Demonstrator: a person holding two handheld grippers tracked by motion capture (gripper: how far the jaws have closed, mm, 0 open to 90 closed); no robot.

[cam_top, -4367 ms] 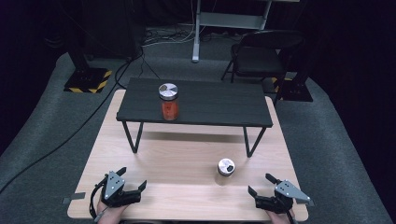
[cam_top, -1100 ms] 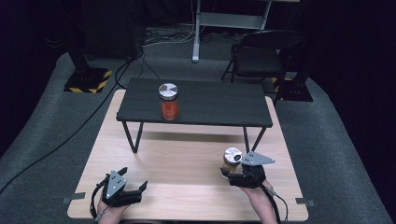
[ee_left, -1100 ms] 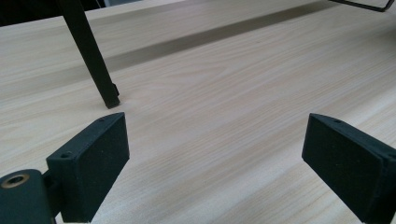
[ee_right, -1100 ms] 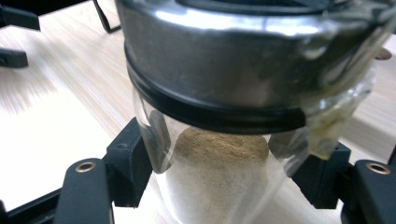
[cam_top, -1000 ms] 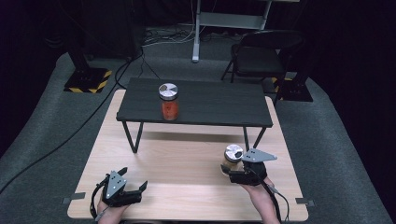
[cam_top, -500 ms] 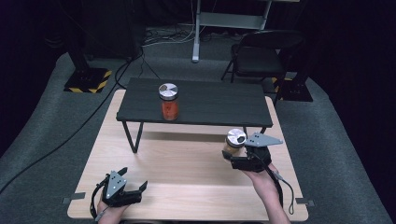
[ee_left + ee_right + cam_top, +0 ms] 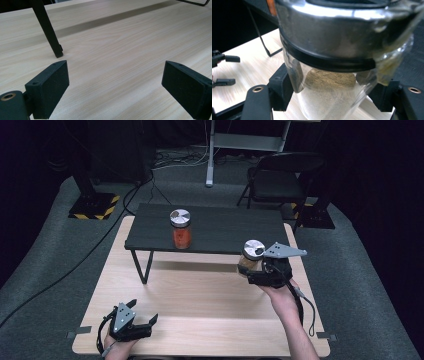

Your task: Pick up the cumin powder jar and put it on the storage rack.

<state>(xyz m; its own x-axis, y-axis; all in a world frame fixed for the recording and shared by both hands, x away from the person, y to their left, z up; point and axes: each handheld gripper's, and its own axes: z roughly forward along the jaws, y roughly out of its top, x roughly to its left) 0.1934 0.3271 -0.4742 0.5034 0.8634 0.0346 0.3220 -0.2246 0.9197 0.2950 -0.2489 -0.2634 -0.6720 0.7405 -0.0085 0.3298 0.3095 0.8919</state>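
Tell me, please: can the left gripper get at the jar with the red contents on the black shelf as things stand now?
Probably yes. The left gripper rests open and empty at the table's near edge. The red jar stands alone near the front edge of the black shelf, with bare wood between. The right gripper, shut on the brown jar, is well to the side.

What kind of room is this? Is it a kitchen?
Probably not a kitchen; it looks like a studio or lab for recording. Dark walls surround a wooden table, a small black shelf-table stands on it, and cables trail over the grey carpet near a folding chair.

Black shelf [image 7: 220,227] blocks far side
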